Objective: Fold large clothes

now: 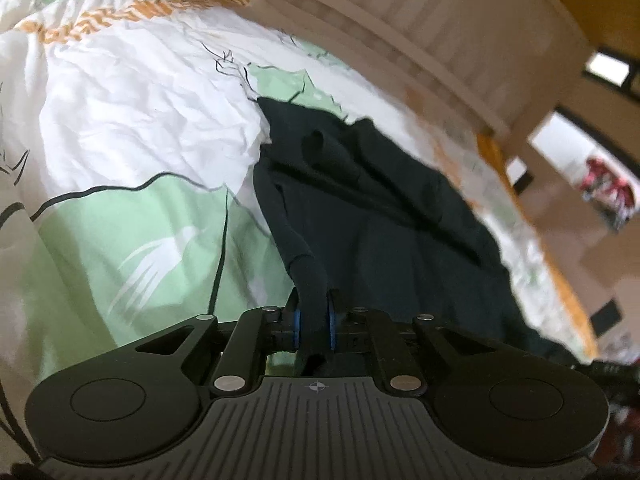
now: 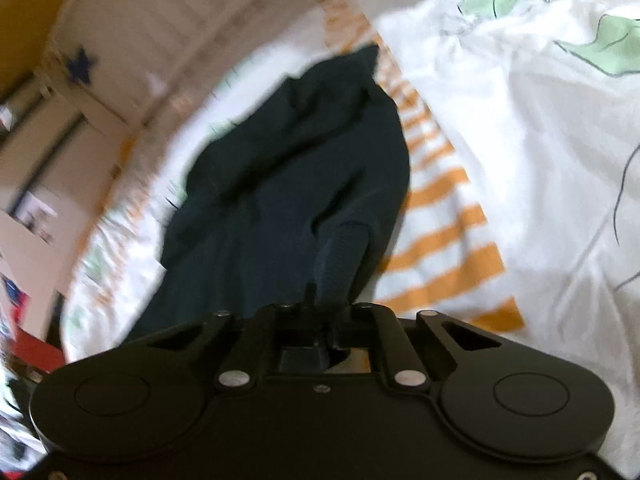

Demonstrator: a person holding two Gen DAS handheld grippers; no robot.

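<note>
A large dark navy garment (image 1: 384, 208) lies crumpled on a bed with a white, green and orange cover (image 1: 132, 128). My left gripper (image 1: 314, 320) is shut on a rolled edge of the garment, which runs out from between its blue-padded fingers. In the right wrist view the same garment (image 2: 288, 184) stretches away from my right gripper (image 2: 324, 312), which is shut on a ribbed edge of the cloth. Both views are blurred by motion. The fingertips of the right gripper are hidden by the cloth.
A pale slatted wooden bed frame (image 1: 440, 40) curves along the far side of the bed. The bed cover's orange stripes (image 2: 448, 248) lie right of the garment. Room furniture and windows (image 1: 576, 152) show beyond the bed.
</note>
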